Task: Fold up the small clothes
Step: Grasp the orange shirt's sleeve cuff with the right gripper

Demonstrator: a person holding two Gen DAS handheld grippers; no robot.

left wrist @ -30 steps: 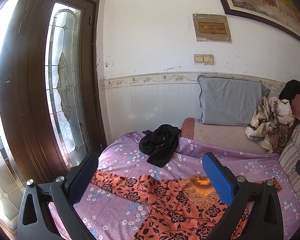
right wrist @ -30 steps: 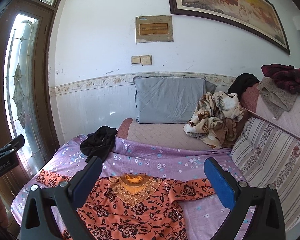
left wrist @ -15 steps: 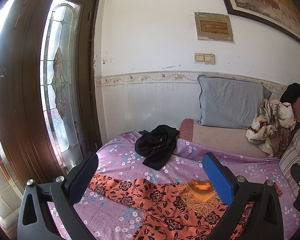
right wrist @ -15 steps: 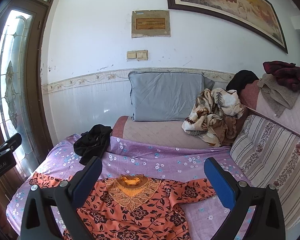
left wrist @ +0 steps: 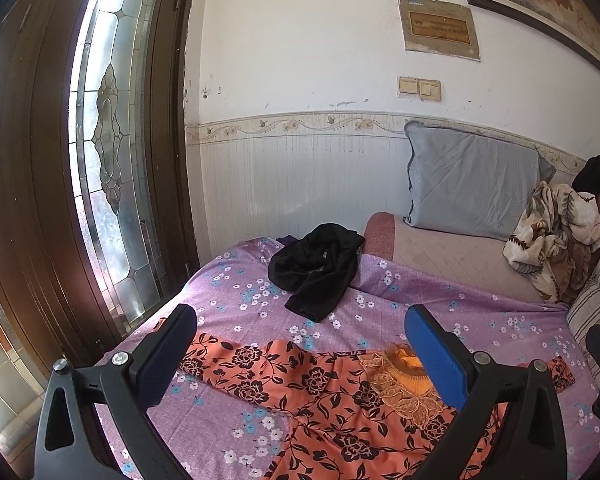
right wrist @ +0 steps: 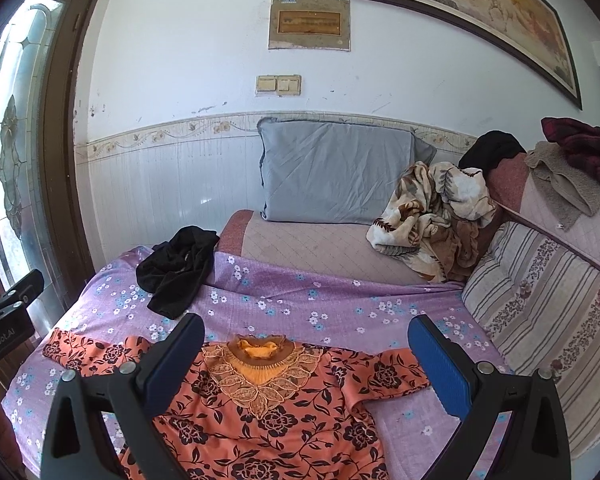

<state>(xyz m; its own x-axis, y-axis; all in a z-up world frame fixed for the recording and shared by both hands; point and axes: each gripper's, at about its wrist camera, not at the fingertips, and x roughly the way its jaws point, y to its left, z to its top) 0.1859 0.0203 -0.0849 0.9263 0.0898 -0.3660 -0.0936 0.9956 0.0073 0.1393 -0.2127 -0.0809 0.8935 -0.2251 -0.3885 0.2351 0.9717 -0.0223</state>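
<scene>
An orange top with black flowers (right wrist: 268,412) lies spread flat on the purple flowered bedsheet (right wrist: 320,300), neck toward the wall, both sleeves out. It also shows in the left wrist view (left wrist: 332,408). My right gripper (right wrist: 306,354) is open and empty, held above its neckline. My left gripper (left wrist: 302,346) is open and empty above its left sleeve. A crumpled black garment (right wrist: 178,270) lies farther back on the left; in the left wrist view the black garment (left wrist: 320,268) is ahead.
A grey pillow (right wrist: 340,176) leans on the wall. A floral blanket heap (right wrist: 432,216) and a striped cushion (right wrist: 540,292) are at the right. A glass-panelled door (left wrist: 108,184) stands left of the bed.
Both grippers have pulled back and tilted slightly, so the top sits lower and a little farther in view. Both stay open and empty.
</scene>
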